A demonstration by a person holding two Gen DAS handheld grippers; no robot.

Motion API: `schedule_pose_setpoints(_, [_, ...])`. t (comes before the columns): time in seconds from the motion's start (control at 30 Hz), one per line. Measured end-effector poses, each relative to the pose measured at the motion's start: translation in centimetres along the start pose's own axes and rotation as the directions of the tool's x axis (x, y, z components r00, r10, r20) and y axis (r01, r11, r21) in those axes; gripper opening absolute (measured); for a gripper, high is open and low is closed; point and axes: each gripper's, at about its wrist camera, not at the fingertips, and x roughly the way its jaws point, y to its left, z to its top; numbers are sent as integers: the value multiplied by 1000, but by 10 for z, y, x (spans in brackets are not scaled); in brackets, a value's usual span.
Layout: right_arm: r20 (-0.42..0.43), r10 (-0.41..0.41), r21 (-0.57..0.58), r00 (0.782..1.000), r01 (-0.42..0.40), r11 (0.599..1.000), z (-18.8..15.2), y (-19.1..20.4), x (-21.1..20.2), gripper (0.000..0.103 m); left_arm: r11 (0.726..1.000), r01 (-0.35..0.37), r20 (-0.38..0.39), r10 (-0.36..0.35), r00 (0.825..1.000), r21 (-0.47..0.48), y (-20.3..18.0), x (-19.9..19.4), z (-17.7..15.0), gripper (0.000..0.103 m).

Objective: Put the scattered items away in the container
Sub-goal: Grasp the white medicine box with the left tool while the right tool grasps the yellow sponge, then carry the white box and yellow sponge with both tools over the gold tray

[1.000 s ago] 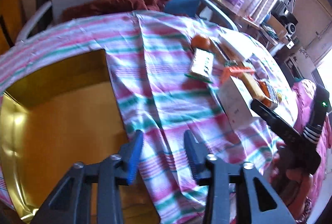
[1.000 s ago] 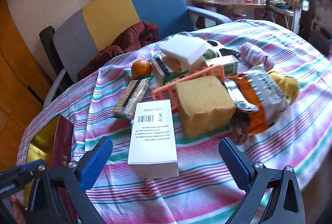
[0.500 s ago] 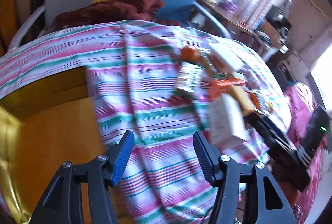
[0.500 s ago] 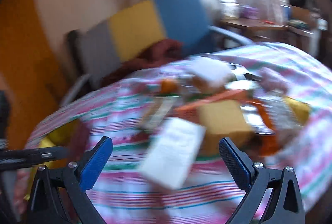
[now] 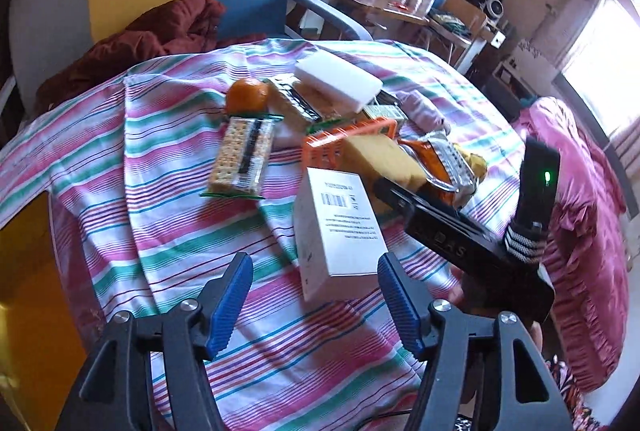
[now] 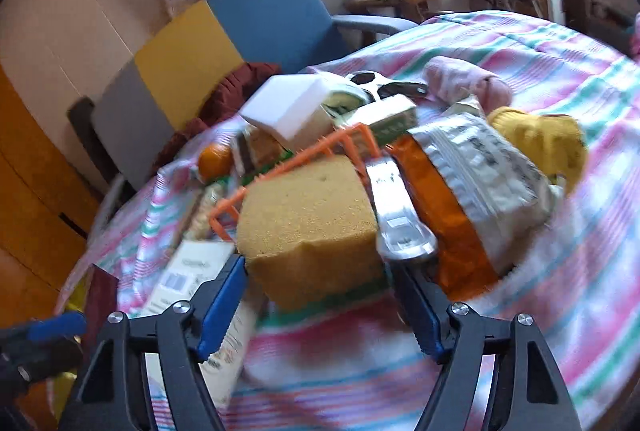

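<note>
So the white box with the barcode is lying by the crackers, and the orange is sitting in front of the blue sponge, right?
Not quite: the sponge is yellow, not blue, as the right wrist view shows. The white box, crackers and orange are there.

The left gripper (image 5: 316, 305), black with blue ribbed pads, points down and forward. Its jaws are opening, and the pads touch nothing. The right gripper (image 6: 320, 305), black with the same blue pads, also tilts down. Its jaws are closing. A blurred block sits between them; contact cannot be told.
</note>
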Motion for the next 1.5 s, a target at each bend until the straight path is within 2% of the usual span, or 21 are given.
schedule_pose_setpoints(0.13, [-14,-68,-96,998,66,993,3,10,15,74,999,6,-5,-5,1000,41,-14,10,2,74])
schedule_pose_setpoints(0.2, [3,-56,-85,998,56,995,4,4,14,66,997,-14,-13,15,1000,73,-22,16,3,74])
schedule_pose_setpoints(0.27, [9,-39,-58,999,40,998,4,-3,8,65,993,-43,-10,45,999,112,-30,23,3,74])
schedule_pose_setpoints(0.4, [9,-75,-54,997,75,996,2,-13,-4,65,978,-112,-15,116,993,175,-40,38,4,74])
schedule_pose_setpoints(0.6, [-7,-96,-44,995,95,994,6,-23,-15,65,982,-129,-64,139,988,138,-26,65,3,73])
schedule_pose_setpoints(0.63, [-12,-97,-47,995,97,994,5,-23,-15,65,981,-139,-66,148,987,132,-23,69,4,70])
schedule_pose_setpoints(0.73, [-14,-100,-54,995,99,994,3,-21,-19,65,980,-153,-77,163,984,126,-14,78,3,52])
schedule_pose_setpoints(0.83, [-10,-91,-58,996,90,994,3,-16,-24,65,984,-135,-93,146,985,115,-5,83,0,51])
schedule_pose_setpoints(1.03, [-3,-73,-91,997,72,993,1,4,-30,64,980,-149,-81,161,984,134,-2,75,-7,50])
schedule_pose_setpoints(1.4, [-35,-101,-96,994,97,991,-16,23,-26,64,986,-158,-29,160,987,55,19,44,-17,50])
schedule_pose_setpoints(1.5, [-30,-99,-93,995,96,991,-17,30,-28,64,987,-156,17,155,988,40,25,22,-19,50])
